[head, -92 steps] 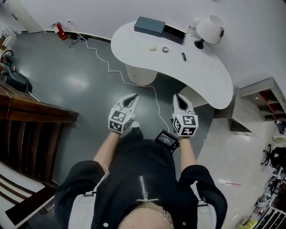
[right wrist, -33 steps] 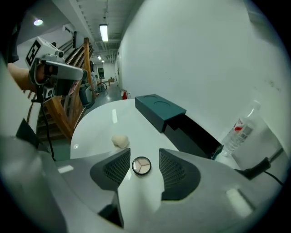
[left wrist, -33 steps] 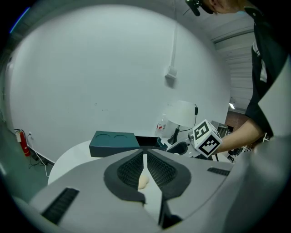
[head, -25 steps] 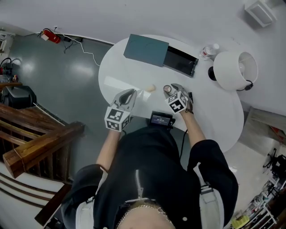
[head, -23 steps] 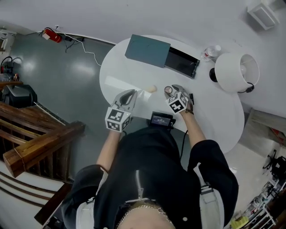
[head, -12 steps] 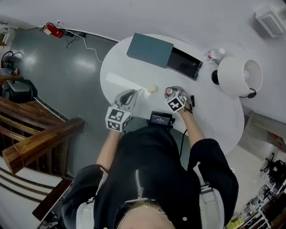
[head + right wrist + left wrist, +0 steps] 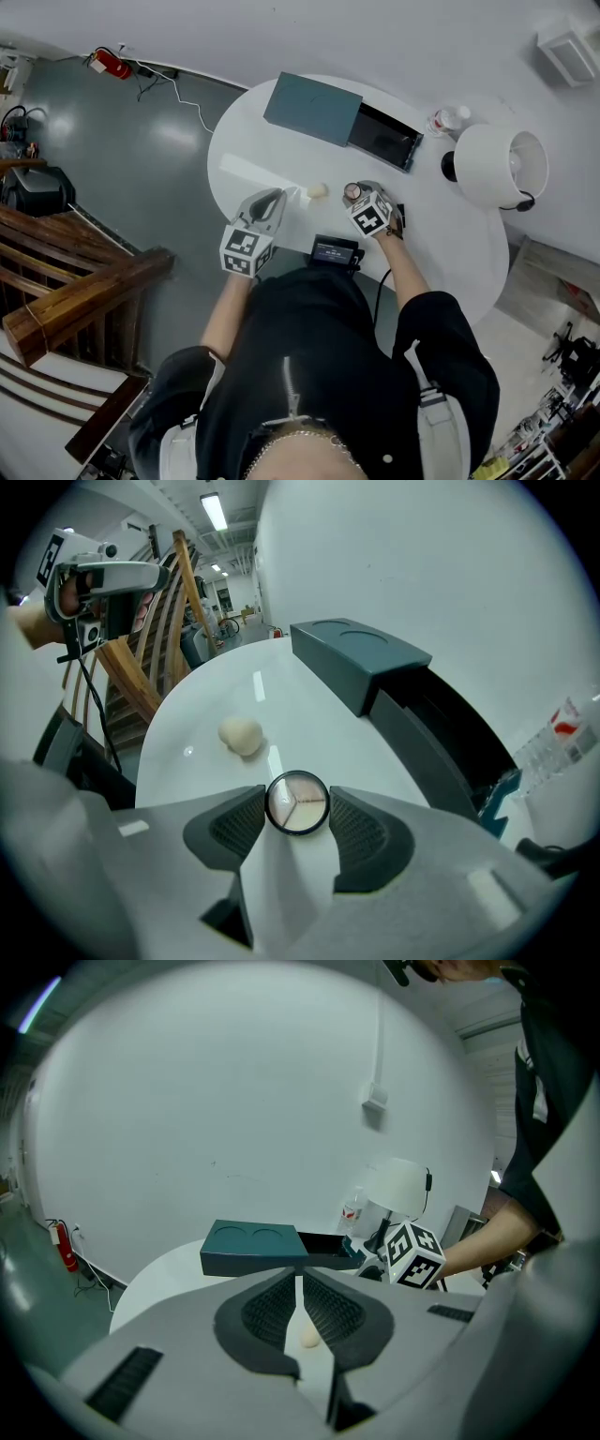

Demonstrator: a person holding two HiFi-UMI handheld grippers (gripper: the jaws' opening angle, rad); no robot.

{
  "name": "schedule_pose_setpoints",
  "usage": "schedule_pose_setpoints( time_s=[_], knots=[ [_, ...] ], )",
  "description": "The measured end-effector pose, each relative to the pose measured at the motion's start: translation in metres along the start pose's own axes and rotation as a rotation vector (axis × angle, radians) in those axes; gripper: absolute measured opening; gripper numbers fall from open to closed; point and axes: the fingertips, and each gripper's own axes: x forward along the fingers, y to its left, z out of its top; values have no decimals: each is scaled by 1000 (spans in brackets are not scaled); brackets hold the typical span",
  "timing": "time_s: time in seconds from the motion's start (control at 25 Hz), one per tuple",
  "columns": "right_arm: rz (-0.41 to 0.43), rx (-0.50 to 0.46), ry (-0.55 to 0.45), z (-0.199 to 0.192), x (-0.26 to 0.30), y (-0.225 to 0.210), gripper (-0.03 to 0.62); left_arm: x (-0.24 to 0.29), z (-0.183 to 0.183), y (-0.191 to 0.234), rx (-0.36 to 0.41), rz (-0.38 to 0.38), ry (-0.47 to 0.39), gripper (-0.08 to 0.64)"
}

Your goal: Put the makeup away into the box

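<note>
The right gripper (image 7: 298, 810) has its two jaws pressed against opposite sides of the one round compact (image 7: 296, 797), a clear-lidded pan of pale shades that sits flat on the white table (image 7: 251, 148) near the person's edge. The left gripper (image 7: 299, 1279) is held over the same edge, its jaws closed to a thin slit with nothing between them. One beige sponge (image 7: 241, 734) lies on the tabletop just left of the compact and apart from it; it also shows through the left gripper's slit. A single small black item (image 7: 401, 209), too small to identify, lies just right of the right gripper. Farther across the table lies the one box (image 7: 312, 108), its teal lid slid to the left so that the dark tray (image 7: 385, 137) is open on the right. Past the tray's right end stand one clear bottle (image 7: 446, 119) and one white lamp (image 7: 500, 165). A small black device with a screen (image 7: 336, 251) hangs at the person's waist
</note>
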Motion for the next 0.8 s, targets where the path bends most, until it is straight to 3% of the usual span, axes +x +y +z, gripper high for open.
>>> schedule_pose_setpoints(
  time_s=[0.44,0.64,0.8],
  knots=[
    [-23,35,-132,64,-46,-39,207,-4,2,13,-5,19,-4,15],
    [-92,134,-224,93,-67,-99,207,-6,1,16,-24,39,-7,15],
    [-143,207,-224,103,-57,-142,207,-13,-6,24,-27,54,5,15]
  ],
)
